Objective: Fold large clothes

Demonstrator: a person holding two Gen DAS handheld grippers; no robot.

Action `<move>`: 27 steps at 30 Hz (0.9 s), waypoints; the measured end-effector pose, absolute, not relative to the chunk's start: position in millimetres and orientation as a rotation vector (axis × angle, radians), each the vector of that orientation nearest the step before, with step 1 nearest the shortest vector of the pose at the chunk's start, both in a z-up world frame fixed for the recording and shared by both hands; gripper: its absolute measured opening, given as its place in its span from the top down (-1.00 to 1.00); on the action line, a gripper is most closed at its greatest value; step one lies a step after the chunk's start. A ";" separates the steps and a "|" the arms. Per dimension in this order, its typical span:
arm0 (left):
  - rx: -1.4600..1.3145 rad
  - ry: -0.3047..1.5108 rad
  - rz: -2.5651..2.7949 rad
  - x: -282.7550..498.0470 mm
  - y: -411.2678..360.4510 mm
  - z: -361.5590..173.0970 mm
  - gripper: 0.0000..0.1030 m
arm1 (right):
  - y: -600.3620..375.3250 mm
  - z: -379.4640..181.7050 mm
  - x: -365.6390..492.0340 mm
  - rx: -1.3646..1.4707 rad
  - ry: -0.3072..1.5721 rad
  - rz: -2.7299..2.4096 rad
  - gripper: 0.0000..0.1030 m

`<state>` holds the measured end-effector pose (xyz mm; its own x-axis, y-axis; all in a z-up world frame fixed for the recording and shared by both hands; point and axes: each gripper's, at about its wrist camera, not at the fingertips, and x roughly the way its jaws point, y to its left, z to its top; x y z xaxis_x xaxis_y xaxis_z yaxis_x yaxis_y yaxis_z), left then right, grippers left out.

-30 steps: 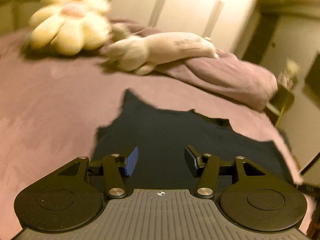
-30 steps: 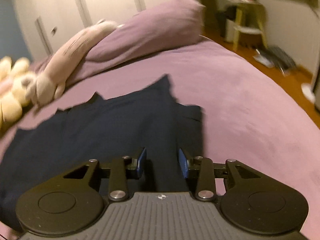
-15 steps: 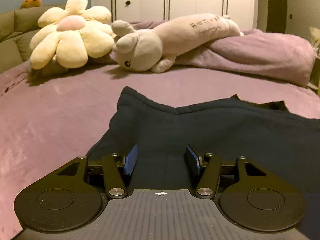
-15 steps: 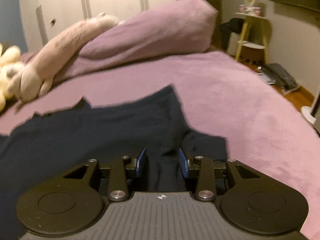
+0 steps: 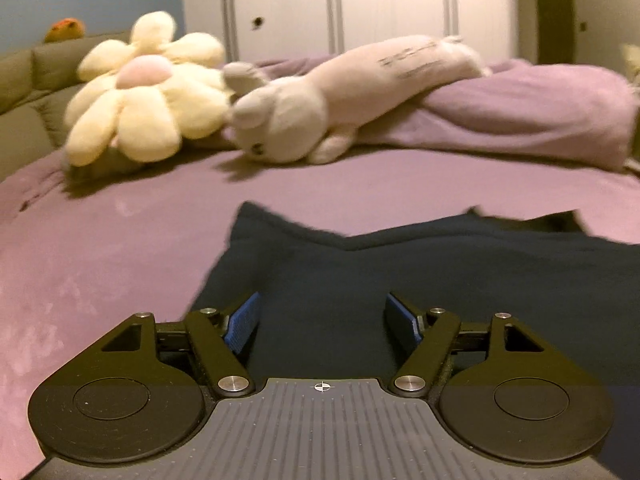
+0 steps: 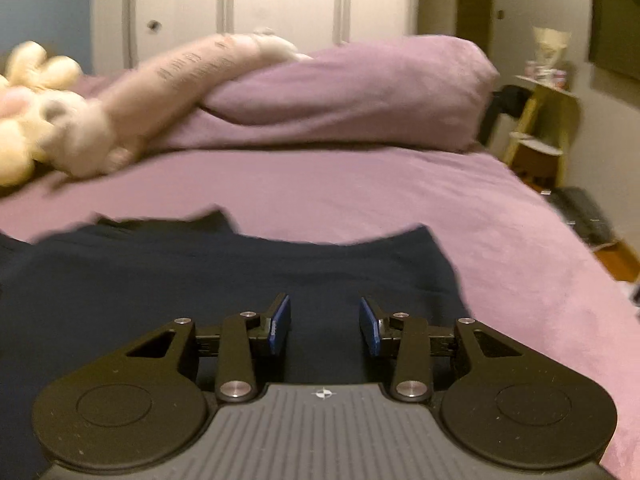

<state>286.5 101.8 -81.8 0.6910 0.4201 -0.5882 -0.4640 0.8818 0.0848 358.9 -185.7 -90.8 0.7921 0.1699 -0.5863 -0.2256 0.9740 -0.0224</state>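
On my feeds both units match: left hand-held gripper and right hand-held gripper have matte black linkage arms, silver pivot screws, two round black side discs, blue pads and a ribbed grey body with a small crosshair mark.
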 end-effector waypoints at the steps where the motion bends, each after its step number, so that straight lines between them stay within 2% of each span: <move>1: -0.099 0.642 0.495 286.9 108.6 -85.5 -0.46 | -191.7 -97.5 360.1 -0.086 0.610 0.182 0.15; 7: -0.153 0.595 0.499 286.3 117.5 -108.5 -0.53 | -199.3 -114.2 365.3 -0.042 0.590 0.175 0.14; 12: -0.154 0.639 0.496 282.8 117.9 -96.0 -0.53 | -197.8 -99.6 357.5 -0.064 0.617 0.165 0.11; 13: -0.156 0.653 0.490 275.7 117.8 -90.1 -0.53 | -198.0 -92.9 346.8 -0.068 0.608 0.164 0.04; 17: -0.141 0.666 0.411 223.5 112.1 -67.2 -0.56 | -209.6 -72.4 278.5 -0.033 0.546 0.217 0.00; 19: -0.154 0.676 0.379 188.1 112.0 -58.6 -0.72 | -213.2 -71.6 246.1 -0.019 0.565 0.246 0.00; 23: -0.256 0.723 0.383 124.4 122.8 -56.5 -0.72 | -209.8 -76.9 196.7 -0.040 0.632 0.311 0.00; 27: -0.438 0.787 0.358 94.9 142.8 -70.2 -0.72 | -201.2 -68.5 184.3 -0.025 0.660 0.331 0.00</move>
<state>94.9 142.8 -70.2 0.6547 0.1453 -0.7418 -0.4641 0.8519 -0.2427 184.3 -201.2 -68.5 0.7398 0.2937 -0.6053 -0.3095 0.9474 0.0815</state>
